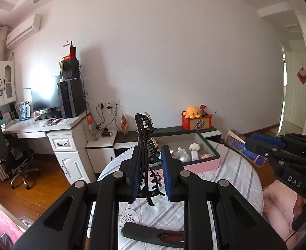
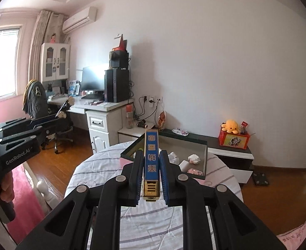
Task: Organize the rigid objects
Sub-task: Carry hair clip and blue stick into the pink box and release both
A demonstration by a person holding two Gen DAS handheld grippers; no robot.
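The hair claw clip (image 1: 147,158), black and long-toothed, stands nearly upright between the blue pads of the left gripper (image 1: 150,175), whose jaws pinch it at its lower half. From the left wrist view the clip rises toward 12 o'clock, above a round table (image 1: 232,179) under a striped cloth. An open box (image 1: 203,164) with a pink wall sits on that table at about 1 o'clock from the clip, holding several small pale objects. At 3 o'clock the right gripper (image 1: 255,143) comes in from the frame's edge, clamped on a blue and gold box, with a hand (image 1: 299,206) on its handle below. A black curved piece (image 1: 153,235) lies on the cloth at 6 o'clock.

From the right wrist view, the narrow blue box (image 2: 151,162) with gold ends is gripped lengthwise between the right gripper's (image 2: 151,175) pads, pointing toward 12 o'clock over the table's edge. The open box (image 2: 205,158) lies just beyond at 1 o'clock. At 9 o'clock the left gripper (image 2: 58,118) holds the clip in the air, well apart from the table.
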